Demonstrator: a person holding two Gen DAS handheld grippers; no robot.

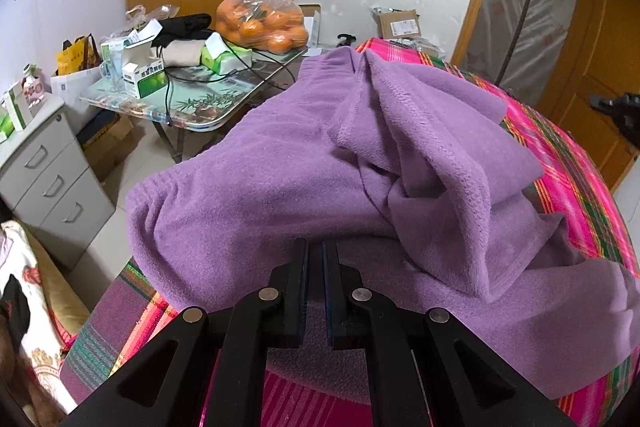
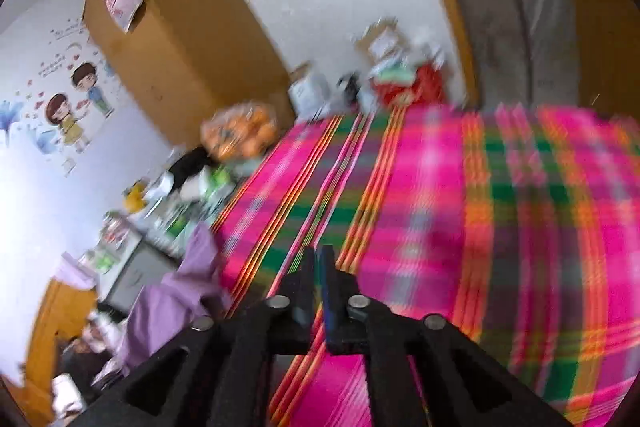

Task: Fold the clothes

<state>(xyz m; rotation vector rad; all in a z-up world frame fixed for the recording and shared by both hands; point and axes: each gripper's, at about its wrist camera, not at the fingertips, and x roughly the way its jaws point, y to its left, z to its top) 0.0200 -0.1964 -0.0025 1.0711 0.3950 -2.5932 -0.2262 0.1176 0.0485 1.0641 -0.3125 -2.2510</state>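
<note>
Purple garment (image 1: 320,167) lay rumpled on the bed (image 2: 440,207).
Left tongs (image 1: 316,247) nearly closed, whether gripping unclear; right tongs (image 2: 318,253) closed, empty. Flatten the 2 o'clock bunching before creasing.

right gripper (image 2: 318,253) hangs over the pink plaid cover (image 2: 440,195), jaws nearly together with nothing between them; purple garment (image 2: 168,295) bunched at left, view blurred.

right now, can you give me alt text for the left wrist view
A rumpled purple fleece garment lies heaped on a pink plaid bedspread, with the left gripper nearly closed at its near edge. Behind sits a cluttered table with a bag of oranges.
</note>
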